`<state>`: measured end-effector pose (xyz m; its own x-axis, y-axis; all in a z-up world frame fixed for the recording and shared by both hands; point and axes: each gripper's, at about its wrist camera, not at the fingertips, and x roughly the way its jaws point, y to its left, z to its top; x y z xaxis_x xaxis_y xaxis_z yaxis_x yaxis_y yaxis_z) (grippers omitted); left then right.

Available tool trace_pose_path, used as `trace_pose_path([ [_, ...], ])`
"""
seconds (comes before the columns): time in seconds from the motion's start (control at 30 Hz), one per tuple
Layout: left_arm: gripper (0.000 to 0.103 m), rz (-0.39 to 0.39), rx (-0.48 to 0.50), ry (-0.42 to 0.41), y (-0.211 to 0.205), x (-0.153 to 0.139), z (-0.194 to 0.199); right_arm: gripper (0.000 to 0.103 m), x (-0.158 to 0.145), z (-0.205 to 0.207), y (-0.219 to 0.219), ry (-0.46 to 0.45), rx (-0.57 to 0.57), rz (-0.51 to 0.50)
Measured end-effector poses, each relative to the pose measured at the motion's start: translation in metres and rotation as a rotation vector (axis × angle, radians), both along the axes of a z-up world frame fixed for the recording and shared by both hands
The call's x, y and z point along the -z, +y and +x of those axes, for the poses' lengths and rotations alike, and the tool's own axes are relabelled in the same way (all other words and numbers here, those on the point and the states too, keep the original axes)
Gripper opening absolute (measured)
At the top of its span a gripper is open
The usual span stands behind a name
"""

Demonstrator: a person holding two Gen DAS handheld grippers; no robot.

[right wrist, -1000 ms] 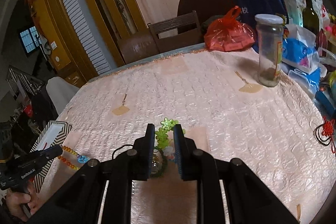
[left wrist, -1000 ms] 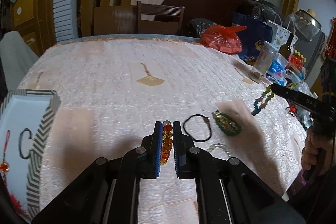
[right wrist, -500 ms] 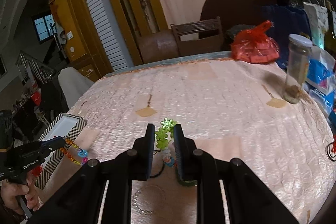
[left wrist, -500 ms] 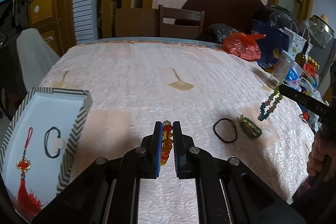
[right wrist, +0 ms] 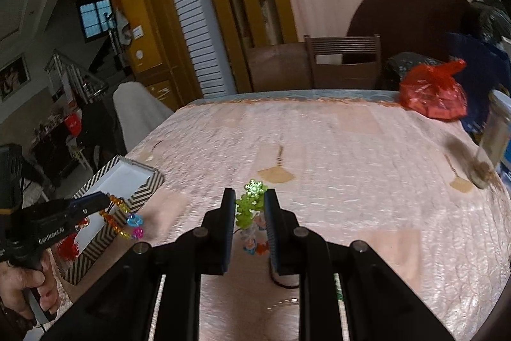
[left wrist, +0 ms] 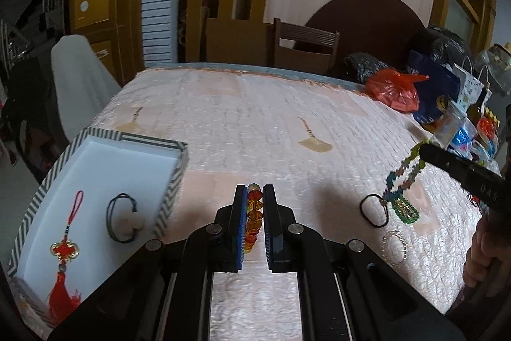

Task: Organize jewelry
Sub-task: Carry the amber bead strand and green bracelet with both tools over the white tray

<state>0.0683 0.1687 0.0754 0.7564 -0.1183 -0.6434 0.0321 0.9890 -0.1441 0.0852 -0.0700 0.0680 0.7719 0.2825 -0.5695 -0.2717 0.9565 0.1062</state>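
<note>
Much of your view is cut off. The black frames of both claws fill the bottom of each picture and hide the tabletop (left wrist: 255,123) beneath them. In the right wrist view, a clear jar at the right edge is blurred and only partly in frame. In the left wrist view, the bags and packets at the far right are crowded together and hard to tell apart.

Your left claw (left wrist: 254,197) is pinched nearly shut on an orange beaded bracelet (left wrist: 254,214). Its amber and red faceted beads stand in a column between the blue pads. In the right wrist view the same bracelet hangs in a loop with a blue and a pink flower bead at its lower end, just above the corner of the tray.

Your right claw (right wrist: 247,200) is closed narrowly on a flower bead bracelet (right wrist: 247,208). Its top beads are lime green and snowflake shaped, and the paler, blue and orange ones below are partly hidden by the fingers.

The white tray with a striped rim (left wrist: 174,178) sits at the left of the tabletop. It holds a red knot tassel charm (left wrist: 64,254) and a black cord bracelet (left wrist: 123,221).

On the tabletop to the right lie a black hair tie (left wrist: 373,211), a green beaded bracelet (left wrist: 405,211) and a clear beaded bracelet (left wrist: 396,246), near one another
</note>
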Motion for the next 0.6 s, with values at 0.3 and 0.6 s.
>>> trace_pose_path([
  [0.3, 0.015, -0.024, -0.079, -0.031, 0.053, -0.011, -0.013, 0.019, 0.009, 0.008, 0.06, 0.024, -0.088, -0.035],
  [0.6, 0.016, -0.01, -0.209, 0.001, 0.133, 0.003, -0.028, 0.019, 0.008, 0.016, 0.137, 0.036, -0.232, -0.03],
])
